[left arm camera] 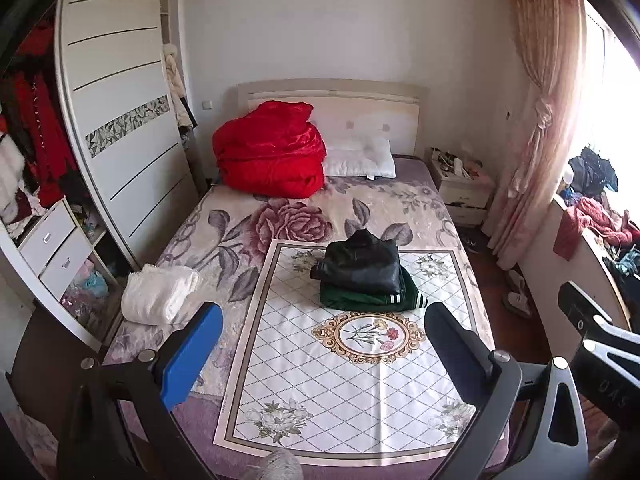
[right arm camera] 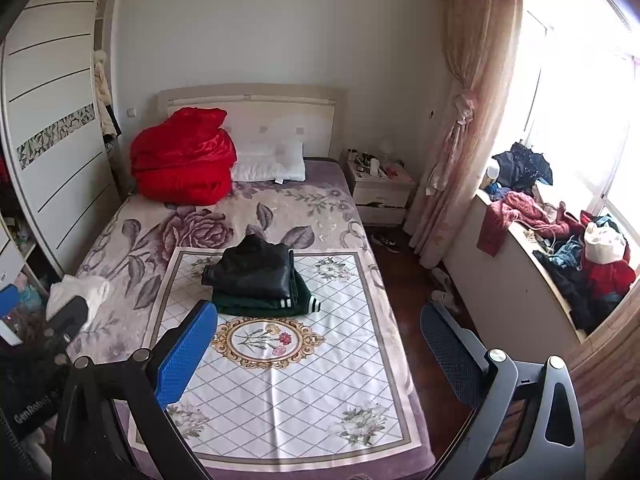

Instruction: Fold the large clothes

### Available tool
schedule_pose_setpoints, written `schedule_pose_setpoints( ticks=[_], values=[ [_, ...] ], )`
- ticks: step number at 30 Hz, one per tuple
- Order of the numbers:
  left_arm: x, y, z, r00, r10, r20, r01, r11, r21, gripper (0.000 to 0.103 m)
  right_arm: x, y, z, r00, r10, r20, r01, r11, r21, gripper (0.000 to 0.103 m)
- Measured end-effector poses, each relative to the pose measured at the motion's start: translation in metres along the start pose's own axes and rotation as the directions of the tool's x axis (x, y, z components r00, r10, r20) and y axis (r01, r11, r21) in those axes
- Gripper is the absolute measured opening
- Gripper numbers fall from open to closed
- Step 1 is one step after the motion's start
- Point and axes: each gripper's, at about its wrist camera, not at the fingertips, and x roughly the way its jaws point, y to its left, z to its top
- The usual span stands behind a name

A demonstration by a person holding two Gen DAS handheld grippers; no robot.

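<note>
A folded black jacket (left arm camera: pixel 362 262) lies on a folded green garment (left arm camera: pixel 368 298) on the white patterned cloth (left arm camera: pixel 320 380) spread over the bed. The stack also shows in the right wrist view, black jacket (right arm camera: pixel 250 268) over the green garment (right arm camera: pixel 260 304). A folded white garment (left arm camera: pixel 158 294) sits at the bed's left edge, also in the right wrist view (right arm camera: pixel 78 290). My left gripper (left arm camera: pixel 324 350) is open and empty, held above the foot of the bed. My right gripper (right arm camera: pixel 318 350) is open and empty, also short of the stack.
A red quilt (left arm camera: pixel 270 150) and a white pillow (left arm camera: pixel 360 158) lie at the headboard. A wardrobe (left arm camera: pixel 116 128) stands left, a nightstand (right arm camera: pixel 380 188) right of the bed. A windowsill (right arm camera: pixel 560 248) piled with clothes and a pink curtain (right arm camera: pixel 468 112) are on the right.
</note>
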Motion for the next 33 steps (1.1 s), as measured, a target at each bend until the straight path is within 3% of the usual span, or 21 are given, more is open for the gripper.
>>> schedule_pose_setpoints(
  ticks=[33],
  values=[
    [-0.014, -0.008, -0.001, 0.999, 0.023, 0.031, -0.023, 1.000, 0.017, 0.103, -0.009, -0.012, 0.006, 0.999, 0.028, 0.021, -0.028, 0.999, 0.026, 0.103]
  ],
)
